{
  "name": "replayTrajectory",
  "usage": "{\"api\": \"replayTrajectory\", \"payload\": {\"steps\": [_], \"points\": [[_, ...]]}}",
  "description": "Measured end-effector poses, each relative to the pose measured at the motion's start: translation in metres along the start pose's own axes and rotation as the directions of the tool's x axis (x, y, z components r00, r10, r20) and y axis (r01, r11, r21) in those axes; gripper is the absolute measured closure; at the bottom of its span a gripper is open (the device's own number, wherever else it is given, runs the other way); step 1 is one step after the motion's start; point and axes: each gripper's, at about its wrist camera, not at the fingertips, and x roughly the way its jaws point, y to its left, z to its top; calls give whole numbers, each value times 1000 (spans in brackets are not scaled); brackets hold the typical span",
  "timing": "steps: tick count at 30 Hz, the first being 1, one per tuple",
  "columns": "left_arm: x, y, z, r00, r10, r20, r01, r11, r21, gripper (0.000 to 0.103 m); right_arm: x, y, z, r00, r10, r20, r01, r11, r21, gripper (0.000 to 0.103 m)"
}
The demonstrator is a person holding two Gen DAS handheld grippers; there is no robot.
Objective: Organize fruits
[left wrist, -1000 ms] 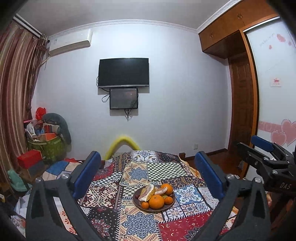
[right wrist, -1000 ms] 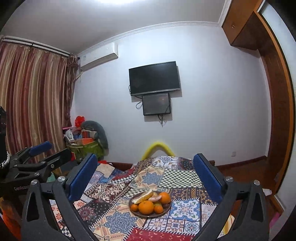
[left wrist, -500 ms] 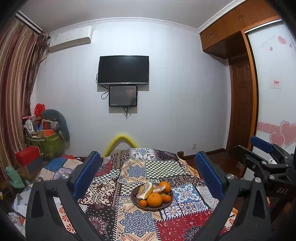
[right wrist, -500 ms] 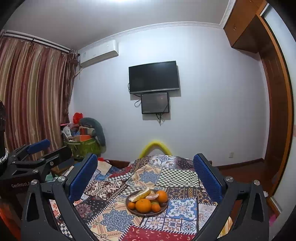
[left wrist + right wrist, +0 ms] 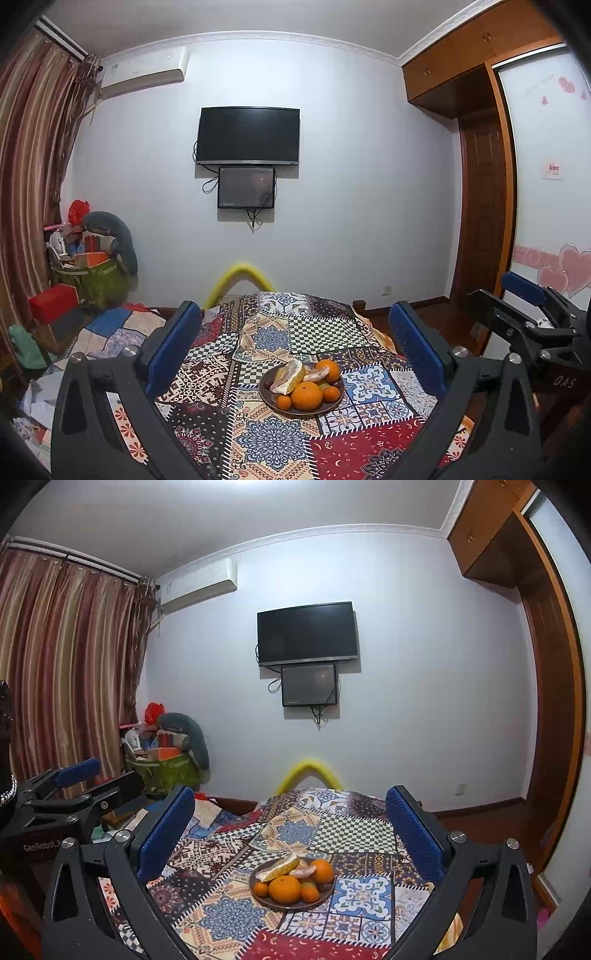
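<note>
Fruit on a dark plate (image 5: 266, 397), lower centre of both views, on a patchwork cloth (image 5: 273, 439).

The plate holds a large orange (image 5: 306, 396) at its front, smaller oranges (image 5: 328, 370) around it, a peeled citrus piece (image 5: 289, 376) at the rear left and some dark fruit too small to identify. In the left wrist view the left gripper (image 5: 295, 354) frames the plate, its blue pads (image 5: 173, 343) wide apart and holding nothing; the right gripper (image 5: 524, 295) shows at the right edge, also spread and empty. In the right wrist view the right gripper (image 5: 291, 834) likewise brackets the plate (image 5: 275, 904) with its pads parted, and the left gripper (image 5: 96, 779) sits at the left edge. Neither touches the fruit. Behind the cloth, a television (image 5: 248, 135) hangs at centre of the wall, a curtain (image 5: 66, 657) fills the left.
</note>
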Motion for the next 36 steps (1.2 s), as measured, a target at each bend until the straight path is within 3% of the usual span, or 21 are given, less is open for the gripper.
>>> {"api": "replayTrajectory", "payload": {"steps": [36], "points": [[5,0,-3,999,-33,-18,33,999,1,0,3,-5,0,1000,-7,-1,7,1000,12,0]]}}
